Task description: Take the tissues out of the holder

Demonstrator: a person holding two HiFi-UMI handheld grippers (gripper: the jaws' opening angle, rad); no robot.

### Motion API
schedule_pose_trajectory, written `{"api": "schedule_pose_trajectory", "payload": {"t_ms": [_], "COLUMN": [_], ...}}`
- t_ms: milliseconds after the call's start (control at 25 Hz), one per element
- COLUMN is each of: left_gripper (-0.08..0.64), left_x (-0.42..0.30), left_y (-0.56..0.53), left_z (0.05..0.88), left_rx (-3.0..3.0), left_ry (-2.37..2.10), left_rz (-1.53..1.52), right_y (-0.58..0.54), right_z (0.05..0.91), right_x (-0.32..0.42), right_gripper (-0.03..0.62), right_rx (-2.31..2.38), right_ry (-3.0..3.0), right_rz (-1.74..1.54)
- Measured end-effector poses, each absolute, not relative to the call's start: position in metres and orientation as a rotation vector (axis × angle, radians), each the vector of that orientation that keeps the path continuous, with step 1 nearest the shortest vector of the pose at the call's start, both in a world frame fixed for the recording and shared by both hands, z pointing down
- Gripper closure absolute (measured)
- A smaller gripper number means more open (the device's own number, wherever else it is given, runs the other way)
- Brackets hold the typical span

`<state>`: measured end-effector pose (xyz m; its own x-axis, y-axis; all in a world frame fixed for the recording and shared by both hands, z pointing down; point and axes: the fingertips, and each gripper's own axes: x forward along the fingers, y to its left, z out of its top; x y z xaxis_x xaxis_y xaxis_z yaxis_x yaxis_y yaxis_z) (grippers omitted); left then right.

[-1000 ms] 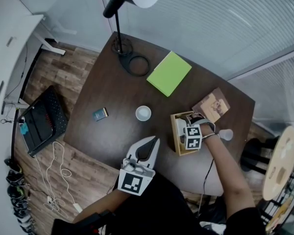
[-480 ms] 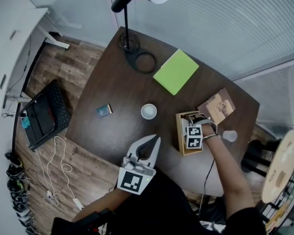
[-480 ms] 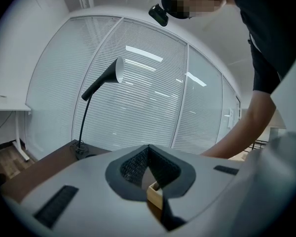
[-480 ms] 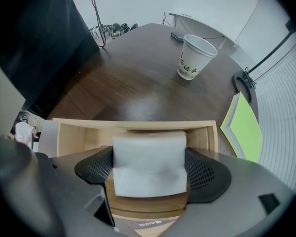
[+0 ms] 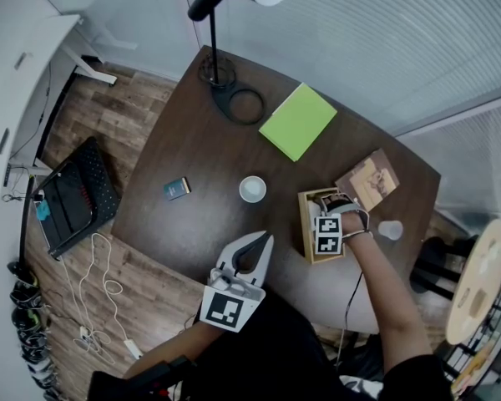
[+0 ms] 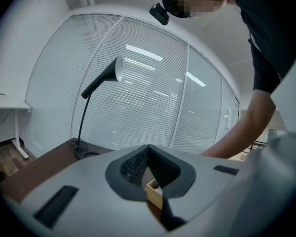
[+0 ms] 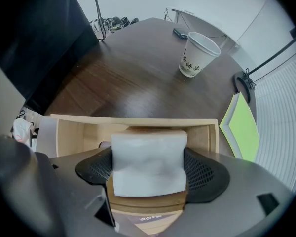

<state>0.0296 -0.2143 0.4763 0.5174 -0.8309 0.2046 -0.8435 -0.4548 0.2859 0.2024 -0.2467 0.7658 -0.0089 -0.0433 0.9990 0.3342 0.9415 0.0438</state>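
Observation:
A light wooden tissue holder stands on the dark table near its right front. My right gripper hangs over the holder, shut on a white pack of tissues that fills the gap between its dark pads; the pack sits just above the holder's open top. In the head view the pack is hidden under the gripper. My left gripper is held at the table's front edge, away from the holder, its jaws closed to a point with nothing between them.
On the dark wooden table stand a white paper cup, a green notebook, a small blue card box, a brown booklet and a black desk lamp. A black case and cables lie on the floor at left.
The head view has shifted slightly. The right gripper stays over the holder with the tissues; the left gripper has hardly moved.

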Motion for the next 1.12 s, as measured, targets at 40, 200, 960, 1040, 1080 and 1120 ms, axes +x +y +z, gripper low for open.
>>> {"api": "schedule_pose_trajectory", "payload": {"t_ms": [40,200,960,1040,1080,1120], "left_gripper": [0.563,0.563,0.563,0.563,0.563,0.563], "left_x": [0.030,0.028,0.041,0.039,0.037,0.036], "left_y": [-0.213,-0.210,-0.172,-0.166,-0.162,-0.157], "left_z": [0.477,0.475,0.454,0.451,0.449,0.449], "left_rx": [2.408,2.412,2.470,2.457,2.450,2.446], "left_ry": [-1.387,-1.391,-1.413,-1.440,-1.458,-1.475], "left_rz": [0.055,0.039,0.005,-0.007,-0.009,-0.008], "right_y": [-0.246,-0.246,-0.227,-0.224,-0.221,-0.219], "right_z": [0.765,0.754,0.700,0.697,0.696,0.695], "right_x": [0.205,0.209,0.218,0.219,0.218,0.217], "right_gripper": [0.147,0.150,0.150,0.152,0.152,0.152], "right_rx": [-0.232,-0.194,-0.174,-0.177,-0.179,-0.182], "right_ry": [-1.555,-1.582,-1.562,-1.556,-1.557,-1.559], "right_rz": [-0.290,-0.248,-0.347,-0.357,-0.363,-0.369]}}
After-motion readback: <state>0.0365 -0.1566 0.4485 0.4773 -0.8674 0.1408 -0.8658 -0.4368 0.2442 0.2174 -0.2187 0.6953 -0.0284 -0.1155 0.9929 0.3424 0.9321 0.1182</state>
